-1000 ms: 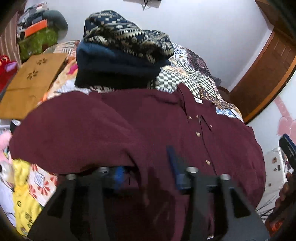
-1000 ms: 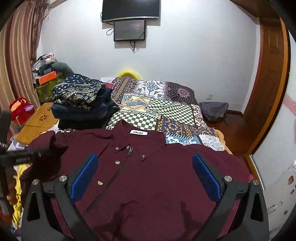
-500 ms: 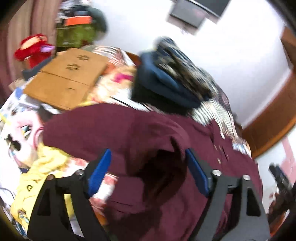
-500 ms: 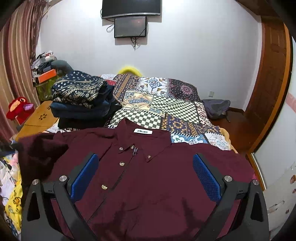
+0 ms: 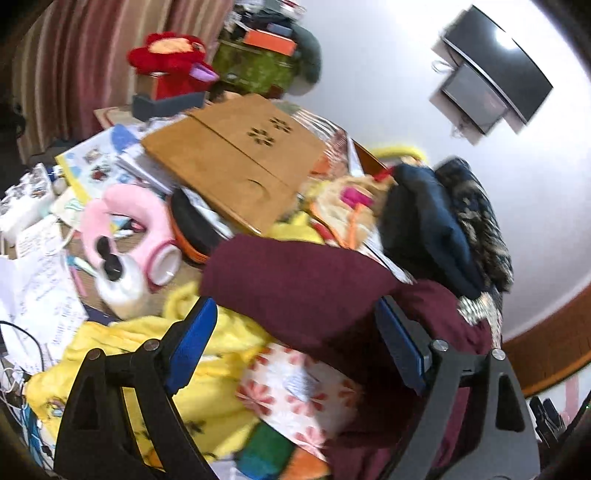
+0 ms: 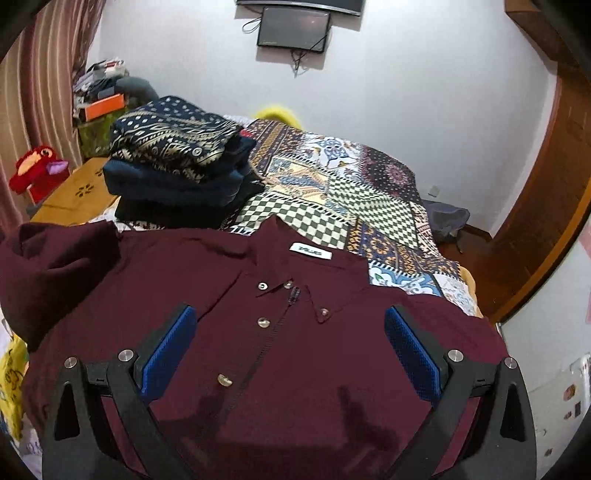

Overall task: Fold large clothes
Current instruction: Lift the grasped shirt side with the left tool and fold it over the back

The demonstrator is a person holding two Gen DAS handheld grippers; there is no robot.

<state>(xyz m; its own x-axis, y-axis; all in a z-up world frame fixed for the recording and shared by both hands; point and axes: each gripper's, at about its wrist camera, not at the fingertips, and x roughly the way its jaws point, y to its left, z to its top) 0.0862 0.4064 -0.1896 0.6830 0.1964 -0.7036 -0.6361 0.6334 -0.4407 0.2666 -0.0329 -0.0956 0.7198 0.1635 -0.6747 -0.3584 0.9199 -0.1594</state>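
Maroon cotton, buttoned to the collar: a long-sleeved button-down shirt (image 6: 295, 332) lies front-up across the near end of a bed, its white neck label facing the wall. Under and beyond it spreads a patchwork bedspread of checks and floral panels (image 6: 332, 192). One sleeve is bunched into a loose heap at the shirt's left edge (image 6: 48, 277), the same heap that fills the middle of the left wrist view (image 5: 295, 288).

The right gripper (image 6: 290, 350) hangs above the shirt's chest, its 2 blue-padded fingers (image 6: 168, 350) spread wide on either side of the button placket, nothing between them. The left gripper (image 5: 295, 354) points over the bed's cluttered edge; its blue pads (image 5: 192, 343) also stand well apart, gripping nothing, with the bunched sleeve and a white cloth printed with red flowers (image 5: 295, 387) showing in the gap.

Behind the shirt, a stack of folded clothes topped by a navy-and-gold patterned piece (image 6: 177, 158) sits on the bedspread. Beside the bed lie a flat wooden lap desk with flower cut-outs (image 5: 236, 162), a pink plush neck pillow (image 5: 125, 229), a yellow printed cloth (image 5: 147, 350) and a red plush toy (image 5: 170, 62). 2 dark screens (image 6: 295, 29) are mounted on the white wall.
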